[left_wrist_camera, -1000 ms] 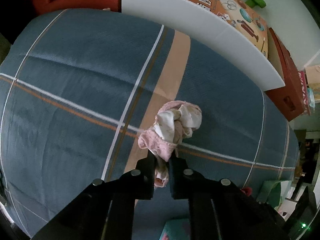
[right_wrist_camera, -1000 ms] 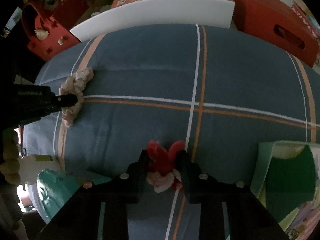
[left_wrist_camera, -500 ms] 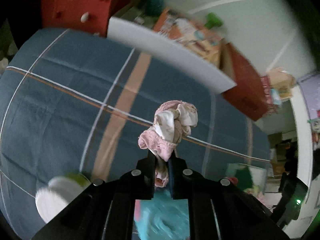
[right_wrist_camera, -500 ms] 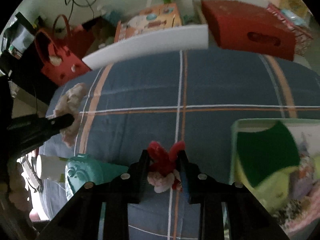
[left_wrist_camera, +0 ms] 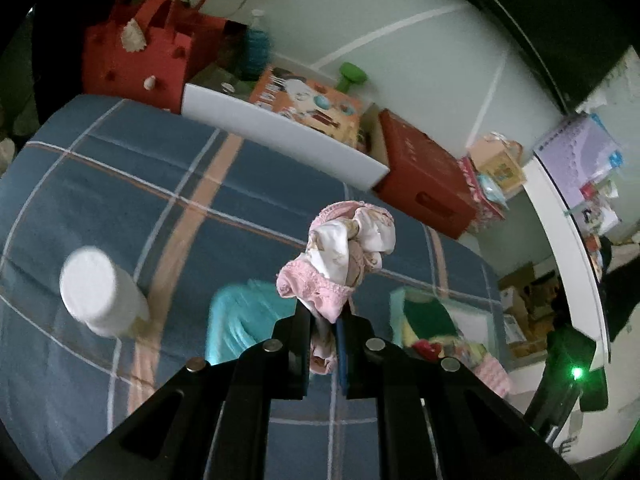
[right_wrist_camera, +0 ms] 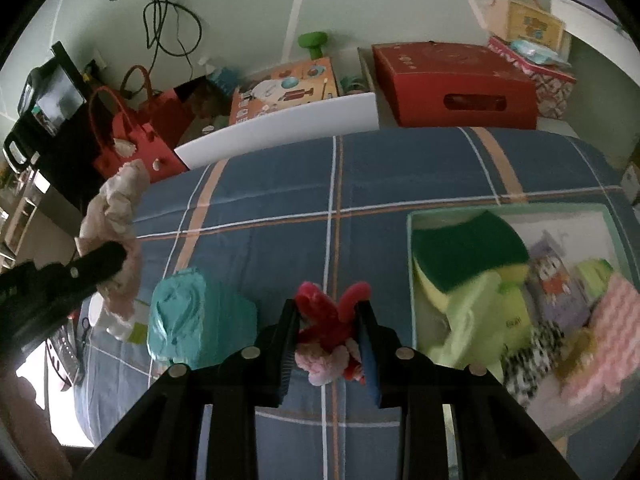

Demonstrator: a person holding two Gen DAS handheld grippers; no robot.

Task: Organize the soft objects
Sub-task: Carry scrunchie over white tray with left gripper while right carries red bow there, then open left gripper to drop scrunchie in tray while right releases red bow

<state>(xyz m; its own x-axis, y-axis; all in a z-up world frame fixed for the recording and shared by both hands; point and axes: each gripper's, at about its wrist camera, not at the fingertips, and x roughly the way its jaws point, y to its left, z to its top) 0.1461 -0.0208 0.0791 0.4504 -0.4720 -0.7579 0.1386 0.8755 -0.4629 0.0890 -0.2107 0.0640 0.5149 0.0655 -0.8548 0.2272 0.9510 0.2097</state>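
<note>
My left gripper (left_wrist_camera: 323, 320) is shut on a crumpled pink and white cloth (left_wrist_camera: 344, 252) and holds it up above the blue plaid bed cover (left_wrist_camera: 120, 184). The same cloth (right_wrist_camera: 116, 216) and left gripper (right_wrist_camera: 116, 258) show at the left of the right wrist view. My right gripper (right_wrist_camera: 329, 312) is shut on a red and pink plush toy (right_wrist_camera: 328, 320), held above the cover. A pale green bin (right_wrist_camera: 440, 212) with sponges, cloths and other soft things lies to the right; it also shows in the left wrist view (left_wrist_camera: 396, 300).
A teal soft object (right_wrist_camera: 192, 320) (left_wrist_camera: 240, 320) sits on the cover between the grippers. A white cylinder (left_wrist_camera: 100, 292) stands at the left. Beyond the bed are a white board (right_wrist_camera: 280, 132), a red box (right_wrist_camera: 452, 84), a red bag (left_wrist_camera: 132, 52) and a wall.
Both grippers have lifted and pulled back with their loads, so the view tilts up. The bin, the teal object and the white cylinder have come into sight.
</note>
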